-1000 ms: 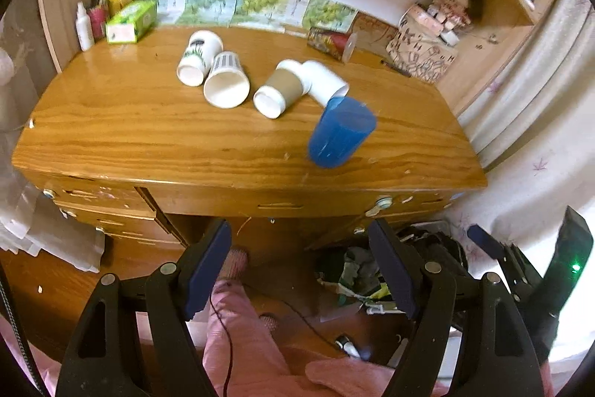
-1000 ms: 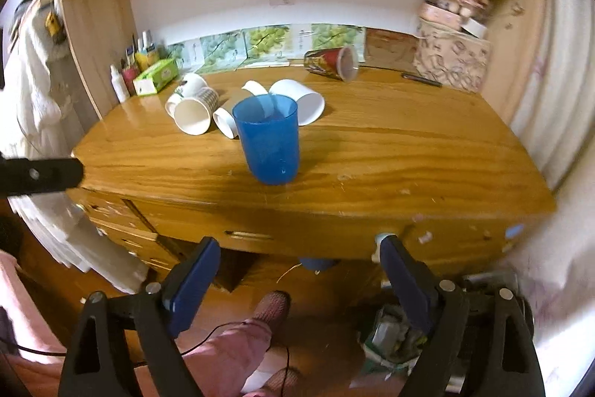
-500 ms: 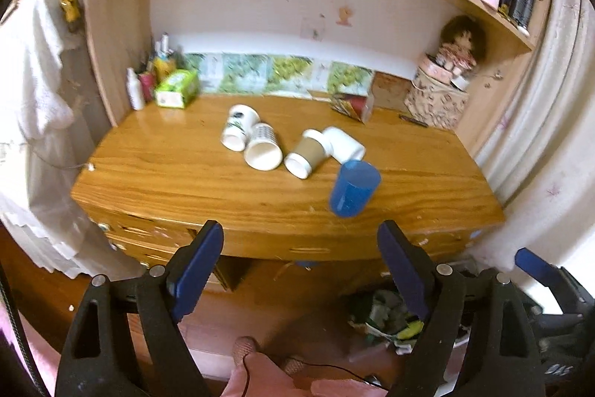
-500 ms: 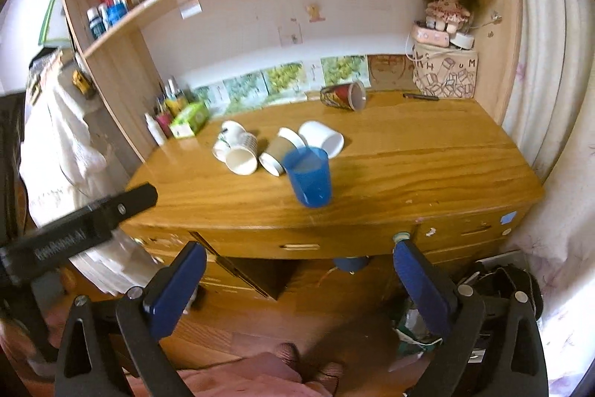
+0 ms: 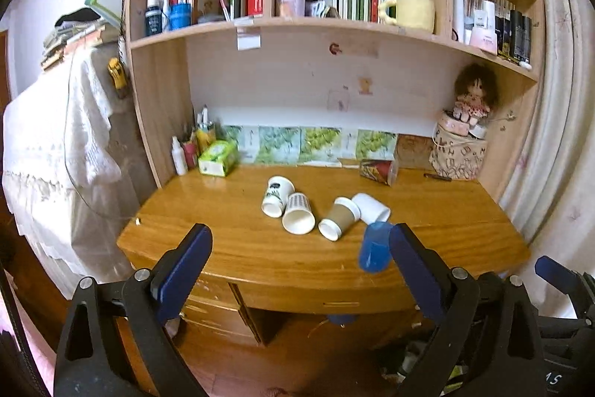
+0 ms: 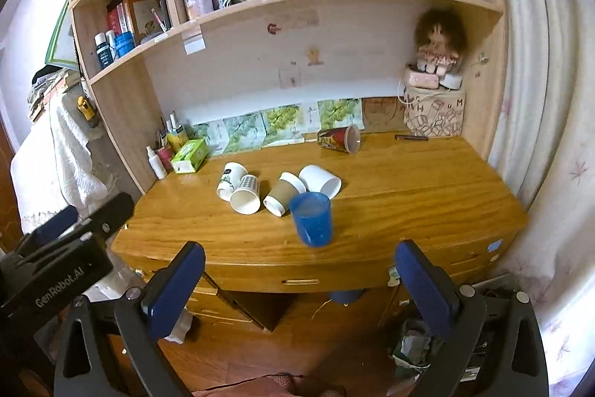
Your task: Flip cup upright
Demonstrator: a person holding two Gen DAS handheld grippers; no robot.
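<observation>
A blue plastic cup (image 6: 311, 218) stands upright near the desk's front edge; in the left wrist view (image 5: 373, 247) my right finger partly covers it. Behind it several paper cups lie on their sides: a white patterned one (image 6: 230, 180), a white ribbed one (image 6: 246, 195), a brown-sleeved one (image 6: 283, 194) and a plain white one (image 6: 320, 180). A red printed cup (image 6: 339, 139) lies on its side at the back. My left gripper (image 5: 300, 270) and right gripper (image 6: 299, 289) are both open and empty, held well back from the desk.
The wooden desk (image 6: 409, 181) has drawers below and a bookshelf above. A green tissue box (image 6: 190, 156), bottles (image 6: 155, 163), a patterned box with a doll (image 6: 434, 112) and a pen (image 6: 411, 137) sit along the back. A curtain (image 6: 539, 99) hangs at the right.
Both grippers have pulled back and tilted up from the desk, so the shelves now show. The blue cup stays upright in place. Both jaws stay open.
</observation>
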